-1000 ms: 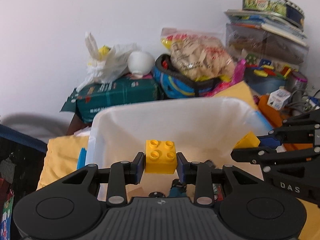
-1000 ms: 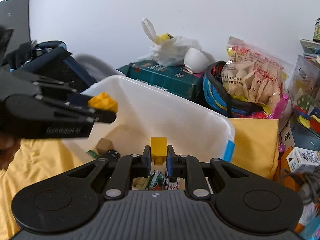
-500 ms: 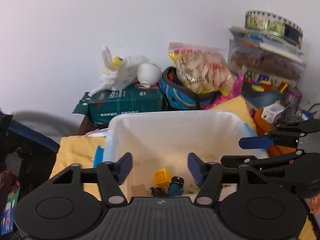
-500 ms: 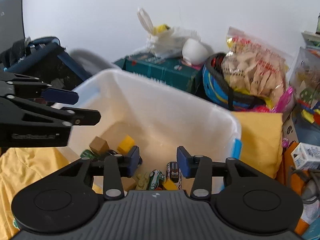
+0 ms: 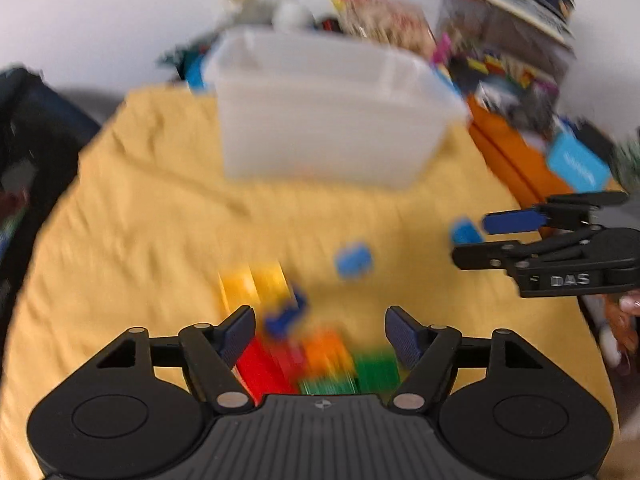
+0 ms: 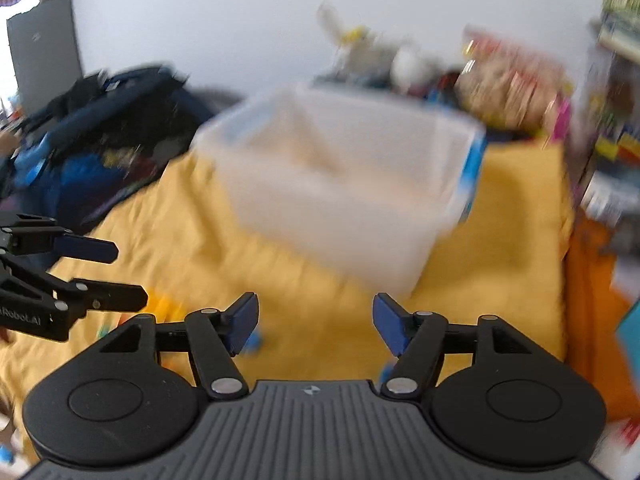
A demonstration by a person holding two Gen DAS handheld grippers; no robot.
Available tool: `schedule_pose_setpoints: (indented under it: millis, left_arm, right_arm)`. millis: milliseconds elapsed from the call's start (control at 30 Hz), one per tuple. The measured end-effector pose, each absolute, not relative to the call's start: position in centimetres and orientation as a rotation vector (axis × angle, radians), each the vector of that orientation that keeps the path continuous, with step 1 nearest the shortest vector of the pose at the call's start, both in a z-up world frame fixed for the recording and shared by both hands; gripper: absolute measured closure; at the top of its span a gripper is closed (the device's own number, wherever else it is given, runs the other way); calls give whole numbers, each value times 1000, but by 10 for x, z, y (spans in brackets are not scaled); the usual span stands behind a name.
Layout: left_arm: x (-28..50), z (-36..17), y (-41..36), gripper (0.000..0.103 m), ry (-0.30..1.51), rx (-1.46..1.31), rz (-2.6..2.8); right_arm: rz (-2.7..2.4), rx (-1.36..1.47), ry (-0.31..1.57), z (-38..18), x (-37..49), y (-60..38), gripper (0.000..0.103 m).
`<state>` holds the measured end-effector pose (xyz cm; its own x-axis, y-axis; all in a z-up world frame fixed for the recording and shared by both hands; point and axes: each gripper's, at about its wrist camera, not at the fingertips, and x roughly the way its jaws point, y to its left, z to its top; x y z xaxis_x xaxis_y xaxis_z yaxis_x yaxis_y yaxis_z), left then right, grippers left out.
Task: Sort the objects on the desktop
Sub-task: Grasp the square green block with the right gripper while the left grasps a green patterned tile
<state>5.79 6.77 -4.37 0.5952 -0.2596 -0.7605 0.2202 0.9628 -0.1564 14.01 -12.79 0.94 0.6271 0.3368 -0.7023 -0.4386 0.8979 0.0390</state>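
- Two pieces of writing can be read: "DAS" in pale letters on the side of the right gripper (image 5: pixel 486 236) as the left wrist camera sees it, and a partly cut-off "Robot.AI" on the side of the left gripper (image 6: pixel 128 274) as the right wrist camera sees it. Labels on the clutter by the wall are too blurred to read.
- Both views are smeared by motion blur, so small detail on the toys is lost.
- A heap of toy blocks (image 5: pixel 316 344) lies on the yellow cloth (image 5: pixel 140 216), just in front of the left gripper (image 5: pixel 320 332): yellow, dark blue, red, orange and green pieces packed close together. Their long axes cannot be told through the blur.
- One light blue block (image 5: pixel 354 260) sits apart from the heap, further out on the cloth; another light blue block (image 5: pixel 464 234) lies just by the tips of the right gripper.
- The white plastic bin (image 5: pixel 328 120) stands upright at the far side of the cloth, its open top up and its long side across the left view; in the right view the bin (image 6: pixel 340 184) is seen corner-on.
- The left gripper's jaws stand wide and are opening; nothing is pressed between the pads, though the heap shows in the gap below them.
- The right gripper (image 6: pixel 316 324) is also opening, wide, with only bare cloth between its fingers and a bit of blue block by the left pad.
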Motion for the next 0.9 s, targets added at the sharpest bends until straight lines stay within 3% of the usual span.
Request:
schedule_pose_setpoints:
  millis: [167, 500, 633, 700, 900]
  left_arm:
    - [22, -65, 55, 30, 917, 64, -298]
    - [1, -66, 67, 30, 914, 88, -265]
    - [0, -65, 72, 30, 917, 67, -271]
    - [1, -64, 69, 31, 920, 83, -302]
    - [16, -61, 49, 44, 891, 268, -432]
  right_arm:
    - [523, -194, 894, -34, 106, -119, 57]
    - [865, -554, 736, -49, 66, -49, 55]
    - [879, -534, 781, -66, 81, -39, 52]
    - [885, -518, 799, -72, 83, -37, 58]
    - [875, -469, 862, -65, 77, -49, 60]
